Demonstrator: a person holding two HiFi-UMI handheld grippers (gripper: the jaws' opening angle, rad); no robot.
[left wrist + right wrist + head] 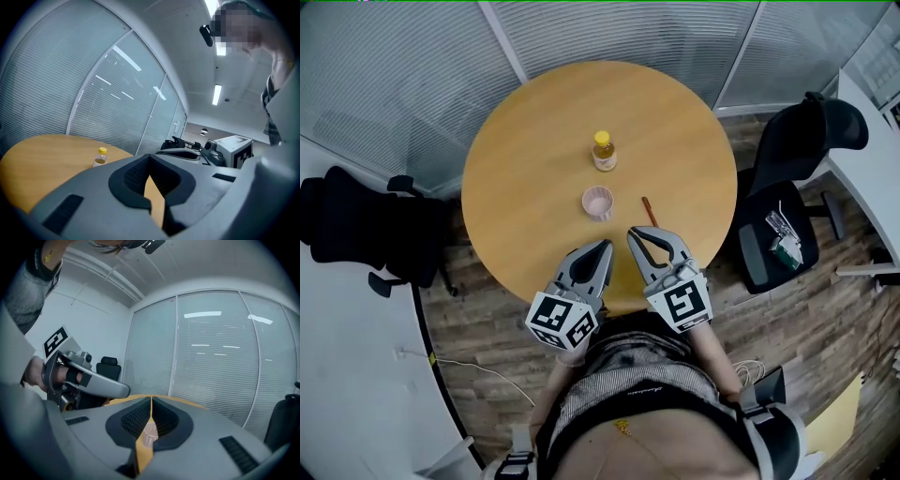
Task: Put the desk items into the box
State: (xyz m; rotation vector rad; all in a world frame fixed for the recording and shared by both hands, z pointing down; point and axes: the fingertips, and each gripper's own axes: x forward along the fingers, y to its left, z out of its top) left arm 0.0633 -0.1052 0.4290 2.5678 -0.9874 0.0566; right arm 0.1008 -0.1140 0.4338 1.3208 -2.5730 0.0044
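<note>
- The near edge of the table [516,187] is lying hidden under the left gripper [606,245] and the right gripper [632,232].
- A thin brown stick [648,210] on the table is looking too small to name.
- Some small things [786,239] are lying on the office chair [811,141], too small to tell.
- The left picture edge is cutting off the black chair [356,225].
- In the left gripper view, a jaw is covering the bottom of the bottle [100,158].
- In the right gripper view, the cup [150,434] is showing only as a narrow strip between the jaws.
</note>
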